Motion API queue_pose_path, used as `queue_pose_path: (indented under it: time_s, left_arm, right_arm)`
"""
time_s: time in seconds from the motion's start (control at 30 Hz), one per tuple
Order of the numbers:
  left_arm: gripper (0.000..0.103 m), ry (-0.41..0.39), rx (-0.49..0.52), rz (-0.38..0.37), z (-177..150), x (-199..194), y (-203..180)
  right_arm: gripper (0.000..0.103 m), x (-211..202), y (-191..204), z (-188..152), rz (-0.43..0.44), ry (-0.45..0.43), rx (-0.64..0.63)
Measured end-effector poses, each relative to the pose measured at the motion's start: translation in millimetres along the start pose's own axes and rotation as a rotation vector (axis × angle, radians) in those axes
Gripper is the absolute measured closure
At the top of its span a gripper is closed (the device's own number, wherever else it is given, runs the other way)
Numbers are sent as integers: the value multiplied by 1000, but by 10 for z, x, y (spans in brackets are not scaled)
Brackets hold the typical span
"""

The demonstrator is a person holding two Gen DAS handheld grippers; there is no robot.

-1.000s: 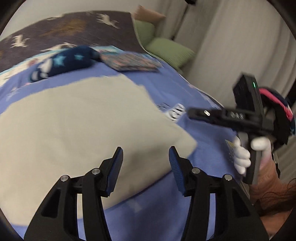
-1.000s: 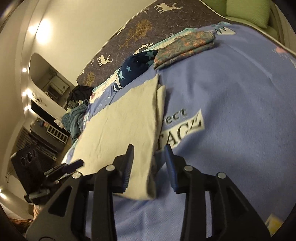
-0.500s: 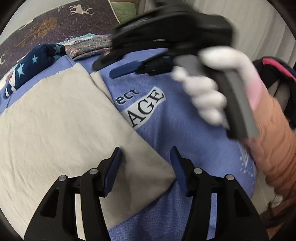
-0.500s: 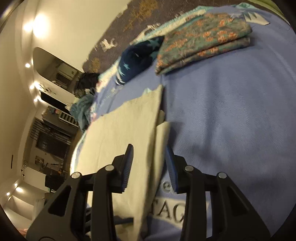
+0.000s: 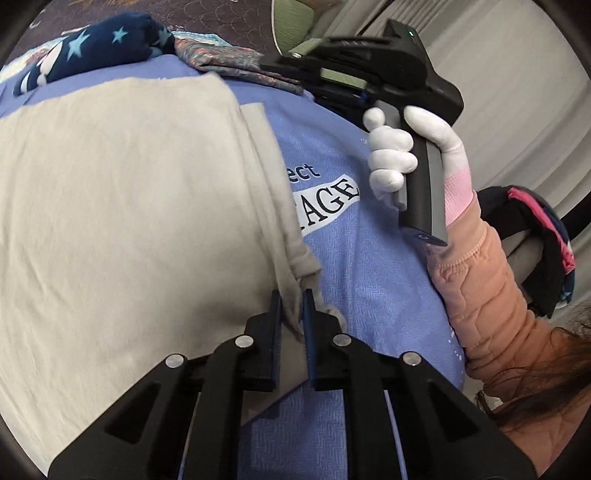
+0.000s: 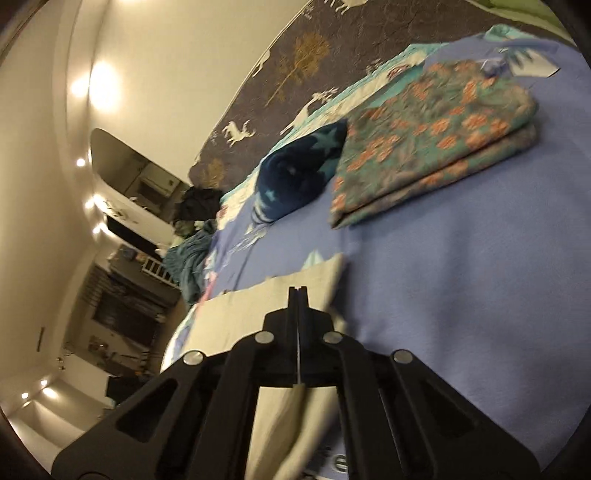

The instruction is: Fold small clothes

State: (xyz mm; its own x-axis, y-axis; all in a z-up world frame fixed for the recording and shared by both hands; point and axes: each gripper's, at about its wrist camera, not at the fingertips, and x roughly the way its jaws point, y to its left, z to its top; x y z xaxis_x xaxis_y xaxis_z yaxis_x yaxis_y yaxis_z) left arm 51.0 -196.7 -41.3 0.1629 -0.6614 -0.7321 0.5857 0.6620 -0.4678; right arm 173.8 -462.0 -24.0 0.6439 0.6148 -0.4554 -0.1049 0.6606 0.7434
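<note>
A beige garment (image 5: 125, 206) lies flat on a blue bed cover (image 5: 369, 280). My left gripper (image 5: 291, 306) is shut on the garment's near right corner, with bunched cloth between the pads. My right gripper (image 6: 297, 295) is shut on the garment's far right edge (image 6: 258, 310); a thin strip of beige cloth shows between its closed fingers. In the left wrist view the right gripper's black body (image 5: 373, 74) is held by a white-gloved hand (image 5: 391, 155) beyond the garment's far corner.
A folded teal floral garment (image 6: 436, 140) and a rolled navy star-print garment (image 6: 299, 173) lie at the far side of the cover. A dark quilt with deer (image 6: 295, 70) lies behind. Green pillows (image 5: 291, 22) and a curtain are on the right. Clothes pile (image 6: 192, 254) at far left.
Both grippers have closed: the left on the garment's near corner, the right on its far edge. The right gripper moved further away along the garment's right side.
</note>
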Motion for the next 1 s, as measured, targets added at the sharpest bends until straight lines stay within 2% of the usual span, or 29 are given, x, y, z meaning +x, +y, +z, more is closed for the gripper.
queue_pose_path:
  time_s: [0.1,0.13,0.2,0.27,0.3,0.33,0.4,0.43,0.47,0.5,0.57,0.6,0.63,0.7,0.77,0.83,0.9,1.0]
  left_arm:
    - [92,-3,-12,-6,14,20,37]
    - [92,-3,-10,-5,21,28,38]
    - [91,-3,0,1,-29,31,-12]
    - [91,-4,1,2,-3,63,-2]
    - [91,-4,0,2,-5,61,-2]
    - [91,-6,-2,2,-43,47,-8]
    - [91,-7,1,4,-53,30,-33]
    - [91,-7,5,7,-50,31,-47]
    - [91,-6,14,2,-45,29,-76]
    - [92,-6,19,-12,-43,16,-97]
    - [92,-3,49,-85,-35,-7,-198]
    - [92,4,65,-113,-39,-6,-242]
    - [92,16,87,-128,-48,18,-294]
    - [92,55,124,-132,-78,135,-365]
    - [92,87,125,-131,-107,256,-377]
    - [92,87,128,-132,-109,272,-379]
    - [90,86,135,-137,-110,222,-375]
    - [89,78,145,-121,-113,116,-340]
  right_arm:
    - [101,-35,-29,-36,19,38,17]
    - [100,-11,25,-66,27,82,-5]
    - [91,75,121,-128,23,165,-55]
    - [49,194,225,-229,-18,224,-98]
    - [48,274,261,-263,-49,246,-112]
    - [48,344,280,-288,-60,257,-118]
    - [63,548,312,-337,-94,283,-120]
    - [87,607,314,-337,-121,276,-119]
    - [99,630,323,-335,-159,250,-119]
    - [100,605,321,-329,-155,230,-106]
    - [101,368,349,-257,-20,143,-52]
    - [101,261,365,-230,-10,113,-61]
    - [101,163,386,-226,-20,88,-78]
    - [100,157,339,-211,-48,107,-73]
    - [96,235,144,-229,-138,132,-29]
    - [87,244,-57,-273,-237,138,5]
    - [87,111,-179,-312,-183,129,78]
    - [85,-143,-20,-341,-191,101,1]
